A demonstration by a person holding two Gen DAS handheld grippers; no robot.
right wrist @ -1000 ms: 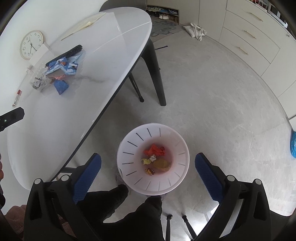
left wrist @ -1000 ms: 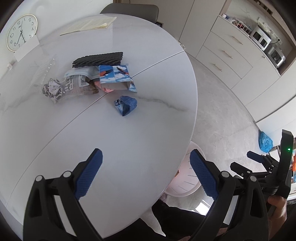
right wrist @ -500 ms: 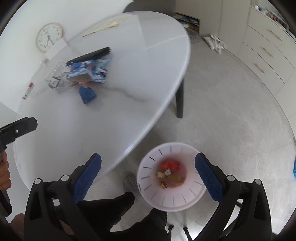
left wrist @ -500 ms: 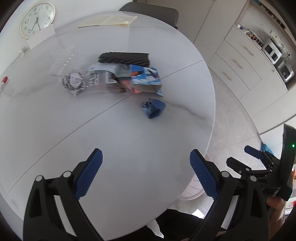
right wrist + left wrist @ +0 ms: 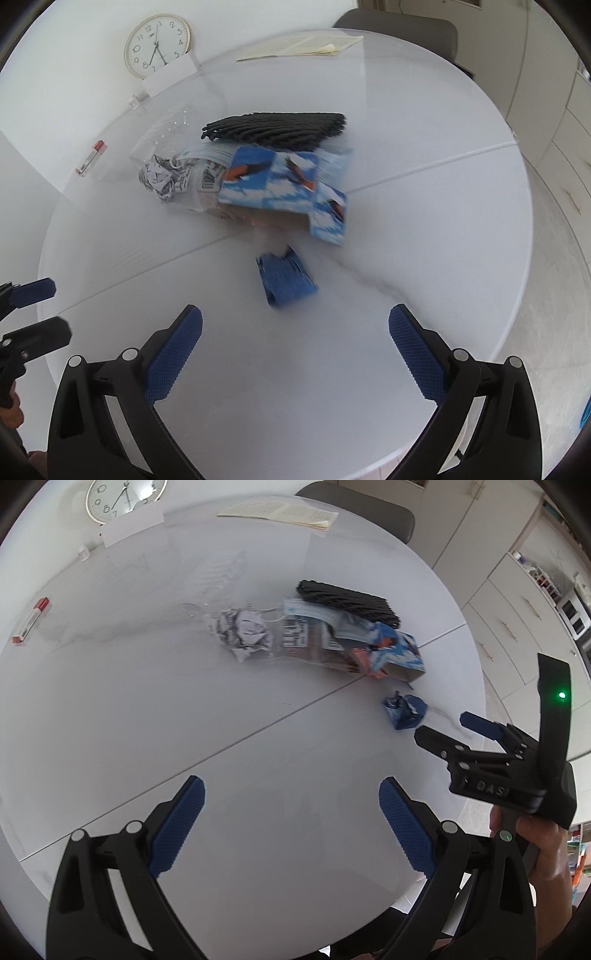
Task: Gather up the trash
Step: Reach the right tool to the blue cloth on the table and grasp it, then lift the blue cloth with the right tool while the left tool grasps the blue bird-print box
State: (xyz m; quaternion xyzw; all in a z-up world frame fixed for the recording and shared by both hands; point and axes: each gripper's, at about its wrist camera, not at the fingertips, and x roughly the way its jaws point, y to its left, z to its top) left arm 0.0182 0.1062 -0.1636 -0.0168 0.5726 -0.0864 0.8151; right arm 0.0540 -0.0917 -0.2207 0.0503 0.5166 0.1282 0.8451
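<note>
Trash lies in a loose heap near the middle of the round white bench point(image 5: 184, 738). Nearest us is a small crumpled blue wrapper point(image 5: 286, 278), lying apart from the rest, just in front of our right gripper point(image 5: 295, 347), whose blue-padded fingers stand wide and hold nothing. Just behind the wrapper sits a flattened blue-and-white carton printed with birds point(image 5: 280, 184). It rests against a clear plastic bag with a barcode label point(image 5: 303, 638), and a crumpled ball of printed paper point(image 5: 243, 629) lies at the bag's far end. A black ribbed mat point(image 5: 277, 129) lies behind the carton, touching the heap. Our left gripper point(image 5: 291, 823) hovers over bare bench, well apart from the heap, its fingers also spread wide and empty. Farther off we see a red-and-white marker point(image 5: 31, 620), a sheaf of pale papers point(image 5: 303, 46) and a round wall clock point(image 5: 158, 46).
</note>
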